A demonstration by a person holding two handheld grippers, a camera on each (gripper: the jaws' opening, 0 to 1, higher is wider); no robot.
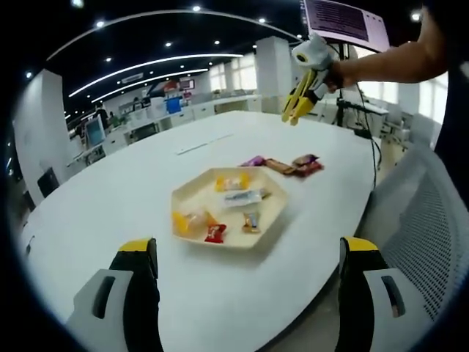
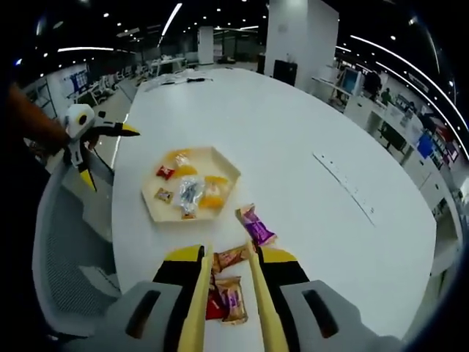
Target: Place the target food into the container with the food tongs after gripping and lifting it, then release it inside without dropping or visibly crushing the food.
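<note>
White and rounded, the table (image 1: 110,191) sits in a large open office with ceiling light strips.

In the right gripper view, the right gripper (image 2: 229,308) clasps yellow food tongs (image 2: 198,308), whose two arms run forward with a gap between them; nothing is caught between the tips. Under and just ahead of the tongs lie four wrapped snacks near the table's edge: a purple packet (image 2: 256,226), a brown bar (image 2: 231,257), a tan packet (image 2: 233,299) and a red one (image 2: 212,304).

Beyond these sits the hexagonal cream tray (image 2: 227,167), holding about six wrapped items, among them orange pieces (image 2: 213,192), a red sweet (image 2: 165,172) and a silvery packet (image 2: 190,188).

The left gripper (image 1: 245,257) has its jaws spread wide and holds nothing, hovering over the table's near edge, the tray (image 1: 179,198) ahead of it. A mesh chair (image 2: 66,257) stands beside the table.
</note>
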